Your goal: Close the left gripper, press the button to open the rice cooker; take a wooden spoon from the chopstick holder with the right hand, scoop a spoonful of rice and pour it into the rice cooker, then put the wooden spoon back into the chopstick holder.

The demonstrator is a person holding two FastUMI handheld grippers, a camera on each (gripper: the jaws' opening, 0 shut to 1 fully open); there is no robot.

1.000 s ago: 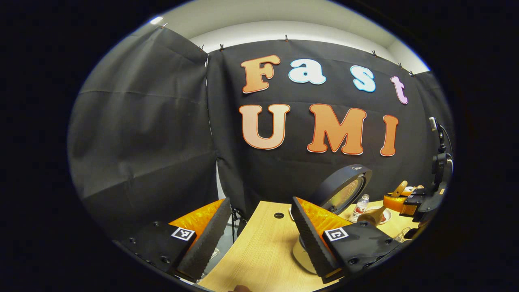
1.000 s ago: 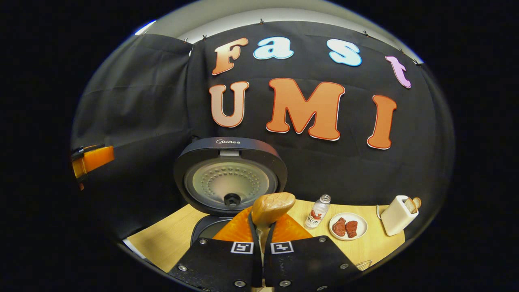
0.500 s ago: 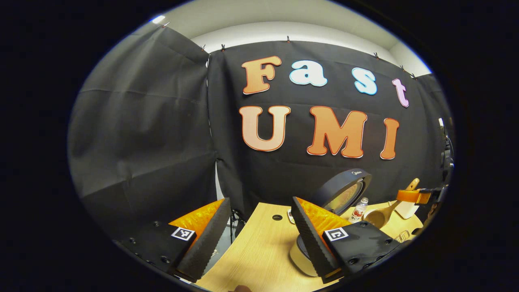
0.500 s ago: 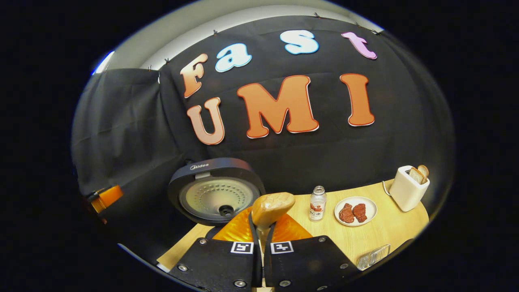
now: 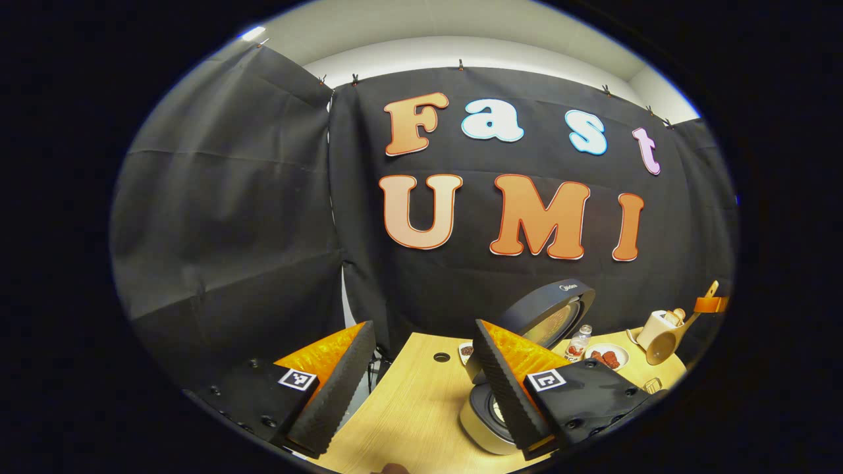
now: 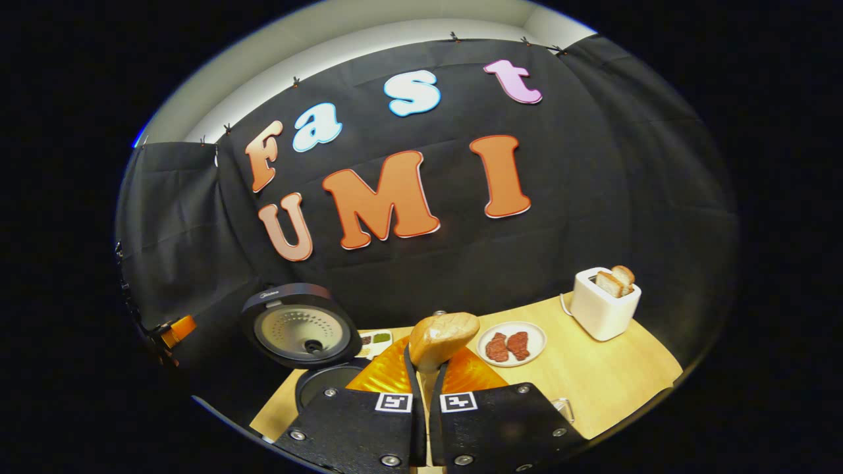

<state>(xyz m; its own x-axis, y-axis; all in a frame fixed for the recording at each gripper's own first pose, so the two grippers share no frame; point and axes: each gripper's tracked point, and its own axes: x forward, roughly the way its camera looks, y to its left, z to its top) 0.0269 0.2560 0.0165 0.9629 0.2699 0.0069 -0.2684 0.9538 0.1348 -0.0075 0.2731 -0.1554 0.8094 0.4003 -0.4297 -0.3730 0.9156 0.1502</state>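
On the left, the left claw [image 5: 421, 382] hangs with its fingers spread wide and nothing between them, low over the counter [image 5: 408, 408]. Just to its right stands the rice cooker [image 6: 316, 355], lid thrown up and pot mouth bare, so the button press looks done. A word is printed on the lid's rim, but it is too small for me to read with confidence.

Moving right, the right claw [image 6: 425, 388] is pressed together on the handle of the wooden spoon [image 6: 442, 337], whose bowl stands up just past the fingertips. From the left gripper view the spoon [image 5: 665, 342] hangs off to the far right, away from the cooker. I cannot tell whether rice is in it, nor can I make out the chopstick holder.

Further right sit a plate of meat [image 6: 512, 344] and a toaster [image 6: 604, 303] with bread in it.

My guess: spoon taken, and at least the return to the holder left.
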